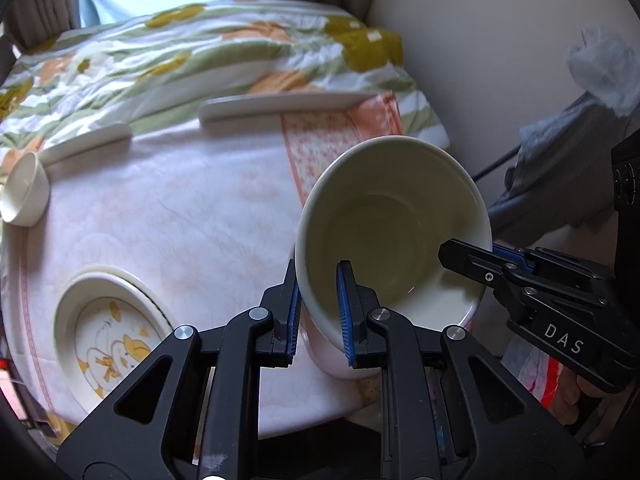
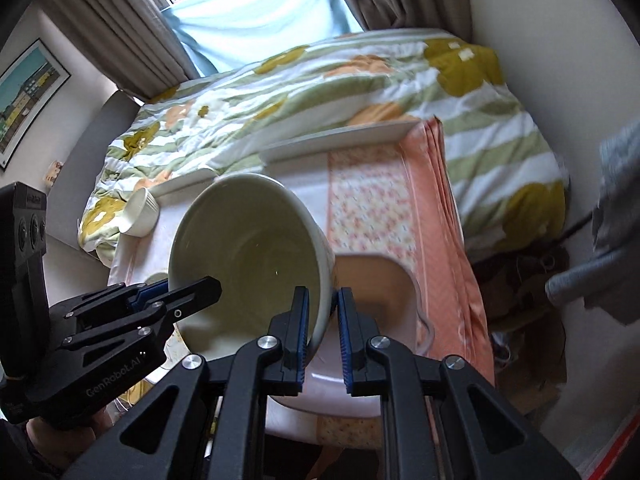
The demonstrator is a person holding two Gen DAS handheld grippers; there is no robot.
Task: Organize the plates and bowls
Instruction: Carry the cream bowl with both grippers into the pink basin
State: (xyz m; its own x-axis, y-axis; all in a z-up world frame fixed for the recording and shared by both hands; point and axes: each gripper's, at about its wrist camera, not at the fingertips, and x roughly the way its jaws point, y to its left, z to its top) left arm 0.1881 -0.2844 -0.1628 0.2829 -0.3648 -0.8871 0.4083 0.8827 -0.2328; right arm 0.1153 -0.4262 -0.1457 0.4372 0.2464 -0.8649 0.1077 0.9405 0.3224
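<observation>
Both tongs pinch the big bowl's [image 1: 394, 236] rim: left gripper [image 1: 318, 312], right gripper [image 2: 322, 326]. Bowl tilted, empty.

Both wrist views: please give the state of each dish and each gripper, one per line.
Large bowl: lifted, tilted, empty, gripped at two rim spots.
Left gripper: shut on the bowl's rim.
Right gripper: shut on the bowl's rim.
Small bowl: on its side on the table.
Duck plate: flat on the table, empty.
</observation>
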